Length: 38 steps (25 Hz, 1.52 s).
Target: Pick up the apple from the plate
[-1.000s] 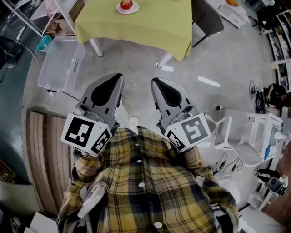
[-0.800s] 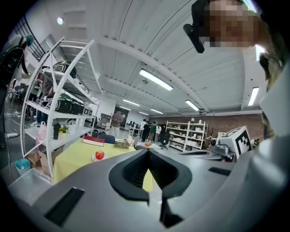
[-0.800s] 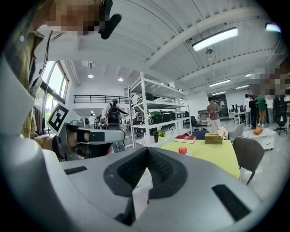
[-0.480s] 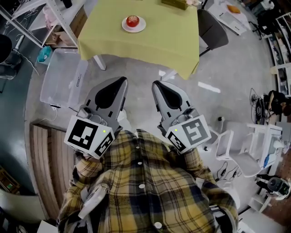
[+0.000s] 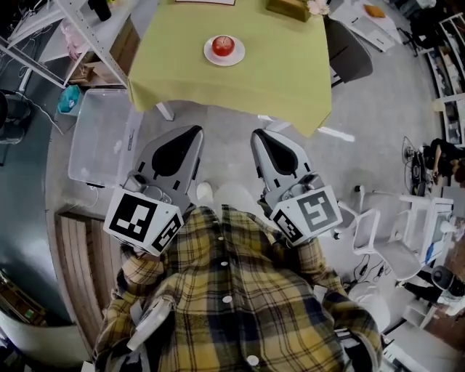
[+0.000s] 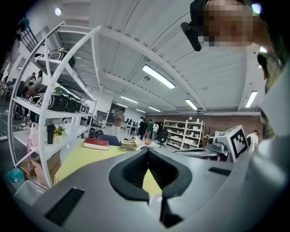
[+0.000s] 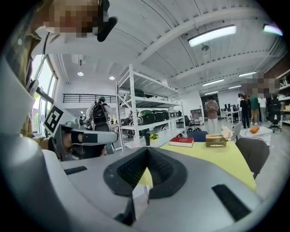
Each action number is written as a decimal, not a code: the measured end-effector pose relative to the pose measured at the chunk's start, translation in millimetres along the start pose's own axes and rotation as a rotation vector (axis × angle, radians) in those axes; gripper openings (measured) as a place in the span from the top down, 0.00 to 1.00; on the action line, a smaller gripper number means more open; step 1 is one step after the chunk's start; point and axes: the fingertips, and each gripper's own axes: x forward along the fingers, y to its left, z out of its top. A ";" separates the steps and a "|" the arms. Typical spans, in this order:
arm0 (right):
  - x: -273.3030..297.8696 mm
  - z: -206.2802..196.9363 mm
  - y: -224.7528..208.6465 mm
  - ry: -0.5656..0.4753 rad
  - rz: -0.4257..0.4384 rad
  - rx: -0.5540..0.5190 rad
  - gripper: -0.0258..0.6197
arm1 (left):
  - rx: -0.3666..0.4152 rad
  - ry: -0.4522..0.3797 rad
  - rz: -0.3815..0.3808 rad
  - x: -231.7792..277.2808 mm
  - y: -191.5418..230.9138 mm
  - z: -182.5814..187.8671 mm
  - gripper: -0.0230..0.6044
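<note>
A red apple [image 5: 223, 46] sits on a small white plate [image 5: 211, 55] on the table with the yellow-green cloth [image 5: 189, 73], at the top of the head view. My left gripper [image 5: 196, 131] and right gripper [image 5: 257, 135] are held side by side over the grey floor, short of the table's near edge. Both point at the table. Each is shut with nothing between its jaws. In the left gripper view the left gripper [image 6: 147, 151] has its tips together, and so has the right gripper [image 7: 147, 149] in its own view. The jaws hide the apple in both gripper views.
A clear plastic bin [image 5: 98, 134] lies on the floor left of the table, beside a white shelf rack [image 5: 80, 22]. A grey chair [image 5: 350, 51] stands at the table's right. A red book [image 7: 182, 141] and a tissue box [image 7: 215, 140] are on the table's far side. White chairs [image 5: 378, 232] stand at the right.
The table and the plate with the apple have slid down in the head view, nearer to me. Both grippers have been carried forward together and stay shut.
</note>
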 end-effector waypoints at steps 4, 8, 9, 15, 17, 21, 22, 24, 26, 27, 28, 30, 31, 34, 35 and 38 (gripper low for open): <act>19.0 -3.3 -6.6 0.028 -0.013 0.010 0.96 | -0.024 0.015 -0.003 7.0 18.8 -3.1 0.95; 40.7 -7.2 -17.4 0.055 -0.012 0.017 0.96 | -0.048 0.025 0.008 18.5 40.2 -6.9 0.95; 47.6 -7.9 -20.2 0.057 -0.010 0.017 0.96 | -0.050 0.024 0.012 22.2 46.8 -6.8 0.95; 98.2 0.8 -44.5 0.051 0.017 0.002 0.96 | -0.047 0.013 0.030 56.8 85.9 3.8 0.95; 115.8 7.4 -58.5 0.048 0.020 -0.001 0.96 | -0.046 0.007 0.033 73.9 98.5 11.4 0.95; 146.0 21.0 -91.1 0.053 0.036 -0.009 0.96 | -0.042 -0.004 0.040 114.9 118.8 30.7 0.95; 152.3 25.1 -100.6 0.054 0.041 -0.014 0.96 | -0.040 -0.008 0.042 126.2 122.3 36.3 0.95; 164.3 32.8 -119.1 0.053 0.050 -0.018 0.96 | -0.037 -0.017 0.047 147.2 129.1 45.9 0.95; 175.7 38.9 -134.4 0.047 0.059 -0.019 0.96 | -0.036 -0.025 0.053 164.3 136.8 52.1 0.95; 180.7 41.5 -141.0 0.043 0.064 -0.021 0.96 | -0.034 -0.027 0.057 171.5 140.3 54.3 0.95; 184.8 43.8 -147.2 0.040 0.069 -0.025 0.96 | -0.031 -0.030 0.062 178.0 142.9 56.3 0.95; 190.9 47.8 -158.1 0.037 0.079 -0.030 0.96 | -0.025 -0.033 0.075 188.3 145.3 60.3 0.95; 193.4 49.0 -162.1 0.038 0.085 -0.030 0.96 | -0.024 -0.032 0.081 191.9 146.0 61.7 0.95; 201.1 51.7 -167.7 0.037 0.100 -0.026 0.96 | -0.024 -0.025 0.095 198.8 150.8 63.8 0.95; 203.6 52.6 -168.8 0.036 0.103 -0.027 0.96 | -0.024 -0.024 0.097 200.9 153.2 64.4 0.95; 212.7 54.2 -171.1 0.032 0.102 -0.025 0.96 | -0.020 -0.022 0.093 207.0 161.3 66.4 0.95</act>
